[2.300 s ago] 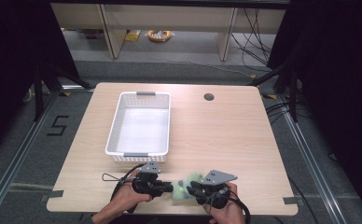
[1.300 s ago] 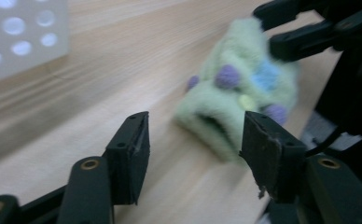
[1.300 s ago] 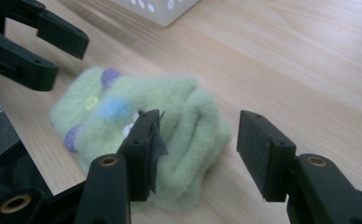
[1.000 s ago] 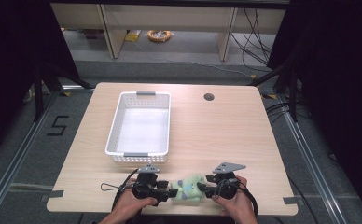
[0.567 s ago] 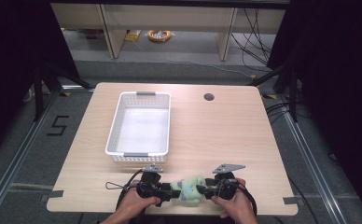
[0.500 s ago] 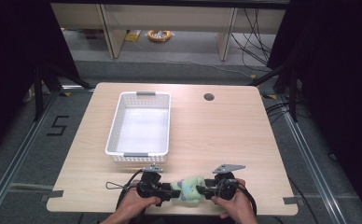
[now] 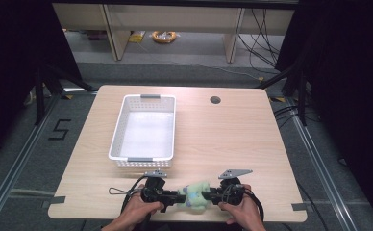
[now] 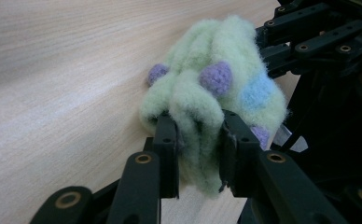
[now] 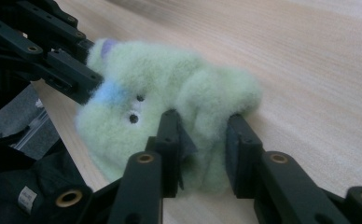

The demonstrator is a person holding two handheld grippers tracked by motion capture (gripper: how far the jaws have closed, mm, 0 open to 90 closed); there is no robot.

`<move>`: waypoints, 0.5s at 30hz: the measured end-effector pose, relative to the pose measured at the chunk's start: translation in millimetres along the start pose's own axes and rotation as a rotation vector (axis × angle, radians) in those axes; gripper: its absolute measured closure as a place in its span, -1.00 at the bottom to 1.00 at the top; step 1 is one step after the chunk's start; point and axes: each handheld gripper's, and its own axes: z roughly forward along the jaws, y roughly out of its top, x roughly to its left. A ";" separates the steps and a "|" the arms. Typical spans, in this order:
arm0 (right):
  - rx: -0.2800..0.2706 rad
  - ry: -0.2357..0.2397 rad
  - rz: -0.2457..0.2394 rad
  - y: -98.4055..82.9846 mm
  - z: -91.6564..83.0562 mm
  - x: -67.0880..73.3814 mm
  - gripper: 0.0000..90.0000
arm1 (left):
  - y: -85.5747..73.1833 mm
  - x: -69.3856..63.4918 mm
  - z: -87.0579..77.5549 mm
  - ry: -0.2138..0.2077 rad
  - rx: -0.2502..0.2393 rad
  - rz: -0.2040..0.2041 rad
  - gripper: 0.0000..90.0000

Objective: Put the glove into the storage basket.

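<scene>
**Two grippers pinch a plush toy at the near edge**

A fluffy pale-green plush toy (image 7: 194,195) lies between the left gripper (image 7: 171,196) and right gripper (image 7: 209,196), whose jaws have just been closing on it. A white perforated plastic basket (image 7: 118,141) sits farther back, left of centre, on the light wooden table (image 7: 232,139).

Even light from above brightens my tabletop (image 7: 223,139), dark at both sides. Up close my hand-held gripper views blur at the far wood; soft shadows.

A black figure "5" (image 7: 59,130) is marked on the grey floor left of the table (image 7: 232,139).
</scene>
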 end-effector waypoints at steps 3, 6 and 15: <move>-0.006 -0.009 -0.010 0.4 -1.5 1.1 0.66 | -0.1 -1.0 -1.4 -0.003 0.001 0.009 0.61; -0.018 -0.003 -0.014 0.9 -3.1 2.3 0.69 | 0.7 -2.6 -2.5 -0.001 -0.007 0.022 0.63; -0.046 0.025 -0.011 3.5 -10.1 7.3 0.72 | 1.8 -6.3 -13.9 -0.017 -0.022 0.060 0.63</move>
